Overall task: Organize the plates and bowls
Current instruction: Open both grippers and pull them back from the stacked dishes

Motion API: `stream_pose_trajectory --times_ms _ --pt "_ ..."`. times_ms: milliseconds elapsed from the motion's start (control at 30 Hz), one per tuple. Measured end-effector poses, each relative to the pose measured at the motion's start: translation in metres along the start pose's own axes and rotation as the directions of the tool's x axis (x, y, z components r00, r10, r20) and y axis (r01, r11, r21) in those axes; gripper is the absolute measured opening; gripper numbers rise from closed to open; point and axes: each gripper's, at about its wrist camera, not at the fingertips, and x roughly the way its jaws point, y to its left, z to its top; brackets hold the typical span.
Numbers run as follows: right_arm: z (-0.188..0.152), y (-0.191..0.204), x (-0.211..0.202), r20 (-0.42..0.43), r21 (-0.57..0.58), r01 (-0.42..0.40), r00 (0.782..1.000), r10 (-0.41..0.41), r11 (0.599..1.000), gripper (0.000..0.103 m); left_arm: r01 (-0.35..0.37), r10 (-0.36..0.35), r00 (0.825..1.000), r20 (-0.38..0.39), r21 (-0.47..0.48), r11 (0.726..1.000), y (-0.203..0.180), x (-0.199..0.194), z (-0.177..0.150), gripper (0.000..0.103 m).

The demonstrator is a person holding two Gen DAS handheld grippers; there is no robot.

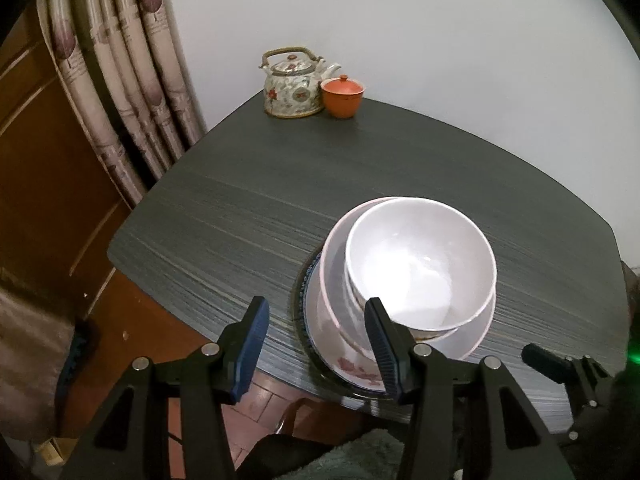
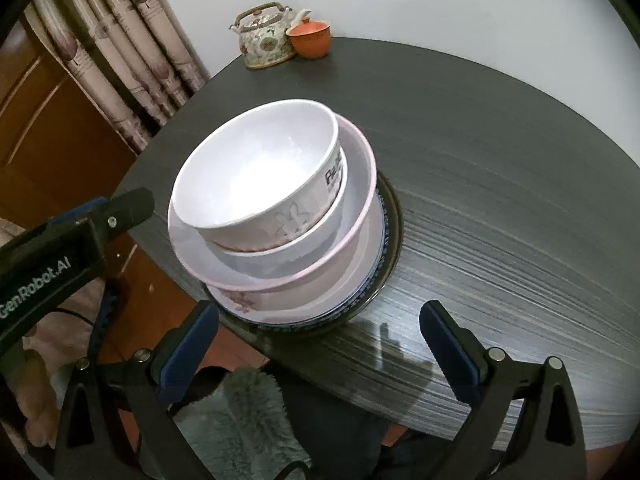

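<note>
A stack of dishes stands near the front edge of the dark table (image 1: 240, 208). On top is a white bowl (image 1: 420, 264) (image 2: 256, 168), nested in a second white bowl (image 2: 280, 256). Both sit in a pink-rimmed shallow bowl (image 2: 360, 208), over a red-flowered plate (image 2: 248, 300), a blue-patterned plate (image 2: 368, 280) and a dark glass plate (image 2: 394, 216). My left gripper (image 1: 317, 302) is open just left of the stack, holding nothing. My right gripper (image 2: 320, 308) is open in front of the stack, clear of it.
A floral teapot (image 1: 294, 84) (image 2: 266, 40) and an orange lidded cup (image 1: 342, 96) (image 2: 310, 40) stand at the table's far corner by the white wall. A curtain (image 1: 120, 80) and wooden door are to the left. A person's fuzzy clothing (image 2: 240, 420) is below the table edge.
</note>
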Motion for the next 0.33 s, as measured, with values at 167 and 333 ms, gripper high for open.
stream_pose_trajectory --times_ms 167,333 --pt "-0.0038 0.0023 -0.0003 -0.003 -0.005 -0.002 1.000 0.002 1.000 0.100 0.004 -0.004 1.000 0.009 0.011 1.000 -0.0028 -0.0034 -0.0013 0.051" --pt "-0.0043 0.0013 -0.0003 -0.006 -0.001 -0.003 1.000 0.003 1.000 0.100 0.000 0.000 1.000 -0.014 0.013 1.000 -0.0043 -0.0011 -0.0024 0.051"
